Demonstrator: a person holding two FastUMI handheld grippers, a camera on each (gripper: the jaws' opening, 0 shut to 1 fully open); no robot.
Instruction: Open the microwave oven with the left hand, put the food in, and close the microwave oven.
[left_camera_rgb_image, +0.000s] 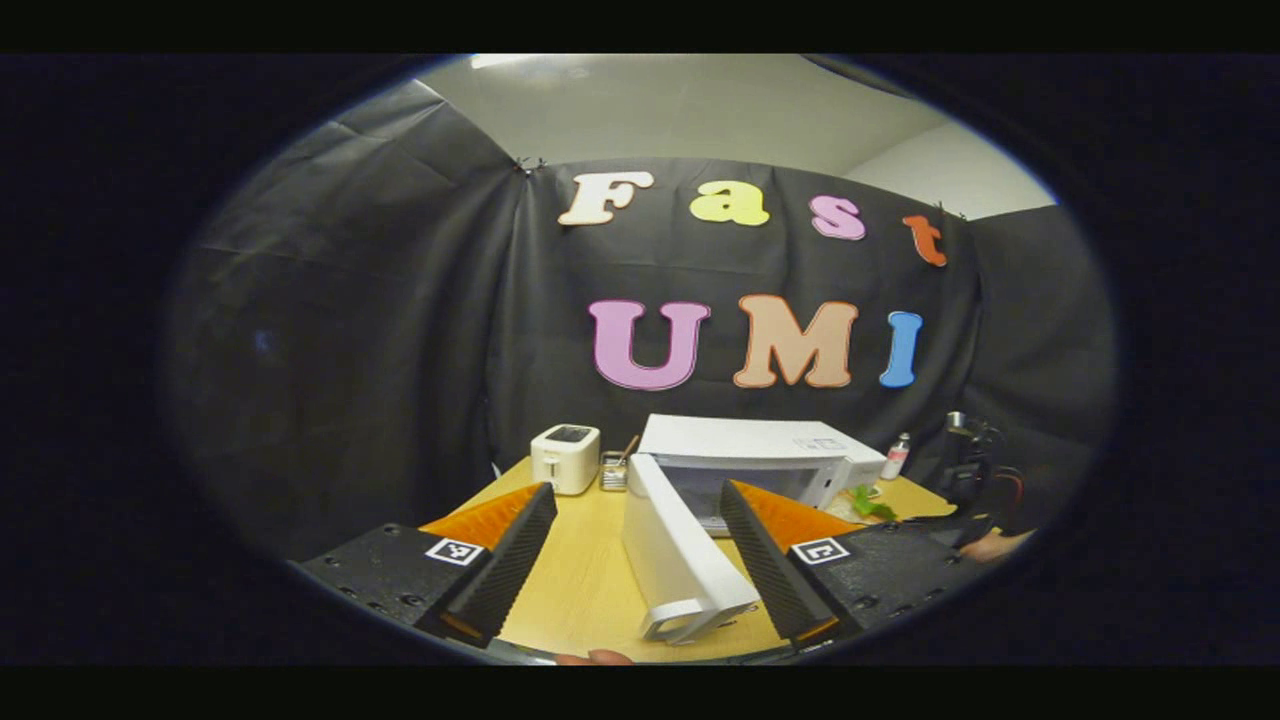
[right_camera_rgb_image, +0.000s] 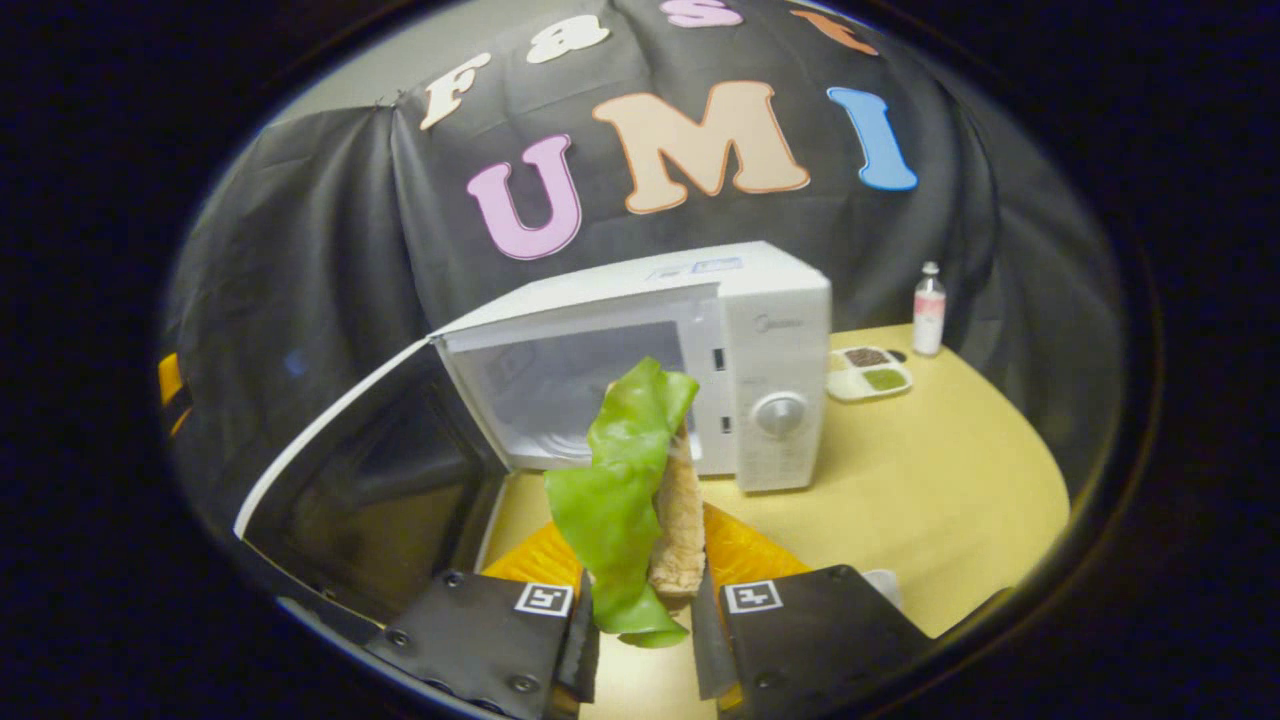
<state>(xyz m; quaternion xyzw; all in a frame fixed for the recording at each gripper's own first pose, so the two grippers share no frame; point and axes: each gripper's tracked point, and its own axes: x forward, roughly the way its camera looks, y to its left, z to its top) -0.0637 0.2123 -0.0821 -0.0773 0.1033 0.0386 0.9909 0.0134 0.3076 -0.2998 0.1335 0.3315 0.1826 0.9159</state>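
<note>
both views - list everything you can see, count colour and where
microwave oven: 1, white, back of the table, door swung open to its left
food: 1, green leaf over a tan bread piece, between the right gripper's fingers in front of the open cavity
toaster: 1, white, left of the microwave oven
small rack: 1, metal, between toaster and microwave oven
divided tray: 1, white, with dark and green fillings, right of the microwave oven
bottle: 1, clear with pink band, behind the tray
table: 1, light wood
left gripper: 1, open, door edge between its fingers
right gripper: 1, shut on the food
</note>
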